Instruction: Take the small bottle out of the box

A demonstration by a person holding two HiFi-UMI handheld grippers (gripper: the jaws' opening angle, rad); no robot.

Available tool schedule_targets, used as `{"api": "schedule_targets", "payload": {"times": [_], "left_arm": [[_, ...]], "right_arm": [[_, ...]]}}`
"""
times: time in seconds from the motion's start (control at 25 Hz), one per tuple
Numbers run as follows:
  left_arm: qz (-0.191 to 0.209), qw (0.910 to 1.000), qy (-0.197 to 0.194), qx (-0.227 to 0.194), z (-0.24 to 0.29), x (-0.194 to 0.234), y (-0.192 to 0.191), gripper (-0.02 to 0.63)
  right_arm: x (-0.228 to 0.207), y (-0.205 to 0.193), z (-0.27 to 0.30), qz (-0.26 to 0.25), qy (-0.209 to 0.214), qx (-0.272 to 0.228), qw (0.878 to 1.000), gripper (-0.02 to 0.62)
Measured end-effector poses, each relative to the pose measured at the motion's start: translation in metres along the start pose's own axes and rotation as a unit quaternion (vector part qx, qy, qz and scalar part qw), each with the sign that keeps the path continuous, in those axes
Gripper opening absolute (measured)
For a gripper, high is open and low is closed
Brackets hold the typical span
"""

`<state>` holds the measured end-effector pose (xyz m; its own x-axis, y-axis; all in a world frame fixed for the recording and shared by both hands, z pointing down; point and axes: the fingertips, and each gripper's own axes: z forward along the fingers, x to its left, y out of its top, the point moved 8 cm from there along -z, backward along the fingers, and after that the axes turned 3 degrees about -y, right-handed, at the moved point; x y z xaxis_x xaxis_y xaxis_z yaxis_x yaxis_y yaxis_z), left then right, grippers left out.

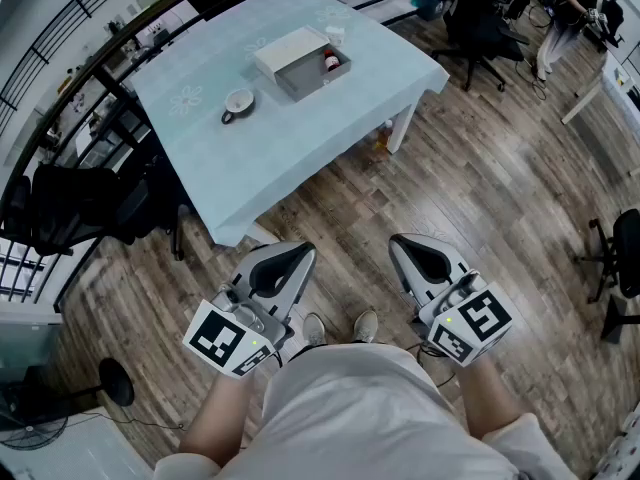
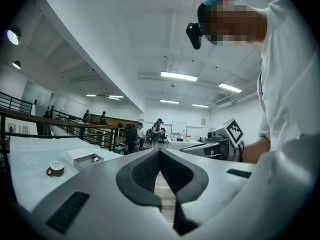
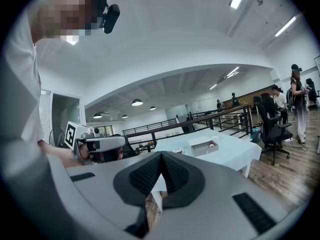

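Bottle: lies inside the box, far ahead of both pairs of fingertips; it is very small here and seems to have a red cap.
Box: grey and open-topped, on the table well beyond the fingers.
Lid: white, just beside the box on the side farther from the fingers.
Cup: on the table, left of the box, more in line with the left fingers.
Table: pale blue cloth; its near corner is ahead of the fingers and apart from them.
Left gripper: fingers clenched tip to tip with nothing between them, held over the floor.
Right gripper: fingers likewise pressed together and empty, level with the left pair.
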<state>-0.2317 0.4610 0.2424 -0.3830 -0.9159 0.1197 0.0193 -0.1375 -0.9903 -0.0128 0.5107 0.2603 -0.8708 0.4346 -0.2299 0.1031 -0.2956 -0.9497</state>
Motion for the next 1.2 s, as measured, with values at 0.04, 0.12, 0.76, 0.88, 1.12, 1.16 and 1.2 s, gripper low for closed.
{"api": "schedule_targets", "payload": {"times": [0.04,0.12,0.76,0.88,1.12,1.16,1.2], "left_arm": [[0.000,1.0000,-0.001,0.001,0.002,-0.003,0.000,0.005],[-0.001,1.0000,-0.004,0.001,0.007,-0.008,-0.001,0.005],[0.004,1.0000,0.000,0.004,0.034,-0.043,-0.008,0.005],[0.002,0.9999,0.009,0.007,0.037,-0.045,-0.009,0.005],[-0.004,0.9997,0.020,0.011,0.045,-0.043,-0.009,0.005],[-0.004,0.9997,0.021,0.013,0.047,-0.042,-0.010,0.005],[-0.005,0.9996,0.023,0.015,0.049,-0.041,-0.010,0.005]], "right_arm": [[-0.002,0.000,-0.002,0.001,0.001,0.000,1.000,0.021],[-0.006,-0.001,-0.006,0.006,0.002,0.001,1.000,0.021],[-0.040,-0.011,-0.045,0.030,0.001,0.002,1.000,0.022],[-0.045,-0.013,-0.051,0.036,0.004,0.000,0.999,0.023],[-0.060,-0.014,-0.057,0.048,0.000,-0.002,0.999,0.022],[-0.063,-0.014,-0.057,0.050,-0.002,-0.003,0.999,0.023],[-0.066,-0.014,-0.056,0.053,-0.004,-0.003,0.999,0.022]]}}
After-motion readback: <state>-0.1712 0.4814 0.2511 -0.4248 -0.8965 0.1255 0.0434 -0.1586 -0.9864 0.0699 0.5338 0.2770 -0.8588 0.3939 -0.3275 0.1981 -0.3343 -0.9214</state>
